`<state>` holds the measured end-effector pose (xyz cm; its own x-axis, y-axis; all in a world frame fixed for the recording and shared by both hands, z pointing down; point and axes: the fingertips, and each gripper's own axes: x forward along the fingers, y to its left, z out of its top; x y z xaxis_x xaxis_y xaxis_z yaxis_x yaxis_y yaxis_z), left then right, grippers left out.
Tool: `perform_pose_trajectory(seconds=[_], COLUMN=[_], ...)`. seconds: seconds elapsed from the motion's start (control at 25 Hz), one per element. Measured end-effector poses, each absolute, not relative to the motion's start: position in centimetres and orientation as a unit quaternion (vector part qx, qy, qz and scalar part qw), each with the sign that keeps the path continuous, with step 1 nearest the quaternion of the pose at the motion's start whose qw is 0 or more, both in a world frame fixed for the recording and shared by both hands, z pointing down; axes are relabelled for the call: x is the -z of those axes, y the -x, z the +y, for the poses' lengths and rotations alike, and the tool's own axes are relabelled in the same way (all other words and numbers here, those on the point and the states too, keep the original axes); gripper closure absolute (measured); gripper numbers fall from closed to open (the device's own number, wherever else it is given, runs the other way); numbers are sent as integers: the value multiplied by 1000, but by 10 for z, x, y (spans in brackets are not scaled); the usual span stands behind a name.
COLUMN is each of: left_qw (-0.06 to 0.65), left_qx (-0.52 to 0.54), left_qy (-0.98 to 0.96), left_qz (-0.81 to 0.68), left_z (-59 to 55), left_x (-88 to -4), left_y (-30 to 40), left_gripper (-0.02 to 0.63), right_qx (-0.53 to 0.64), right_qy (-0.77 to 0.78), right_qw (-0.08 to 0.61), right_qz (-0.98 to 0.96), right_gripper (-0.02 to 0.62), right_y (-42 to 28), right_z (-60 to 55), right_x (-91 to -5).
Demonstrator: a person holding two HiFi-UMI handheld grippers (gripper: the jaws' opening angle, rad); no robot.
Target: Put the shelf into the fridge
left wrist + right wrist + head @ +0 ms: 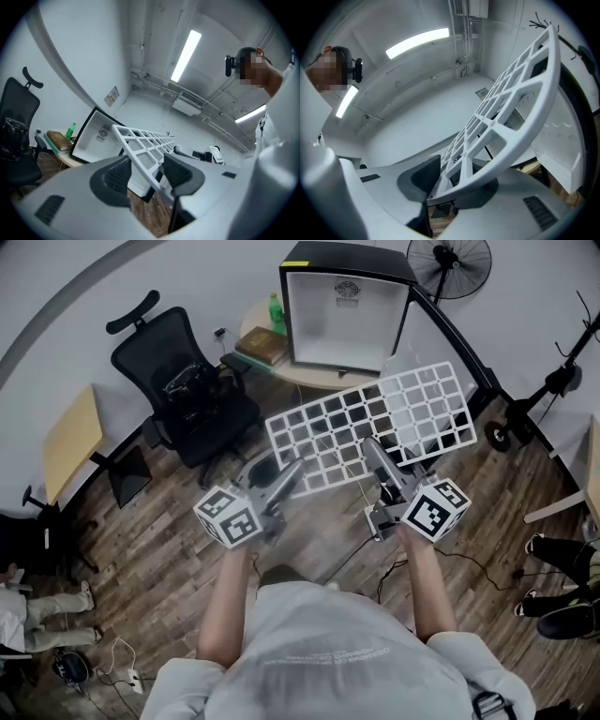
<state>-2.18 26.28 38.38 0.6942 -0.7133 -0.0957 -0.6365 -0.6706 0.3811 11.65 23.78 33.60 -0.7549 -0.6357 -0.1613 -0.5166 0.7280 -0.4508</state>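
Observation:
A white grid shelf (375,423) hangs in the air, tilted, a little in front of the small open fridge (347,320), whose white inside faces me. My left gripper (286,474) is shut on the shelf's near left edge. In the left gripper view, the shelf's rim (145,145) runs between the dark pads of that gripper (146,171), with the fridge (93,136) behind. My right gripper (375,451) is at the near middle edge. In the right gripper view, the shelf (511,108) lies on the lower jaw of the right gripper (457,183), and the other pad stands slightly off it.
The fridge stands on a round table (309,379) beside books (262,345) and a green bottle (277,313). A black office chair (187,390) is to the left, a fan (450,263) and a stand (553,381) to the right. Cables lie on the wood floor. Bystanders' legs (562,587) show at the right edge.

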Motion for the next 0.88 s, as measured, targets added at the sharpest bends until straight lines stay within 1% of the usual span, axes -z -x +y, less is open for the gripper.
perform_pose_trajectory(seconds=[0.28, 0.52, 0.88], left_qw=[158, 153, 149], left_qx=[116, 132, 153], left_qy=[-902, -903, -911], left_qz=[-384, -379, -353], left_z=[244, 201, 80], left_x=[-384, -382, -386], left_y=[8, 15, 56], left_gripper=[403, 403, 403], right_qx=[171, 166, 184], right_qy=[301, 304, 326], right_qw=[147, 146, 141], right_qz=[927, 927, 917], right_gripper=[495, 495, 488], right_y=[-128, -121, -83], right_z=[218, 177, 57], right_x=[-332, -331, -339])
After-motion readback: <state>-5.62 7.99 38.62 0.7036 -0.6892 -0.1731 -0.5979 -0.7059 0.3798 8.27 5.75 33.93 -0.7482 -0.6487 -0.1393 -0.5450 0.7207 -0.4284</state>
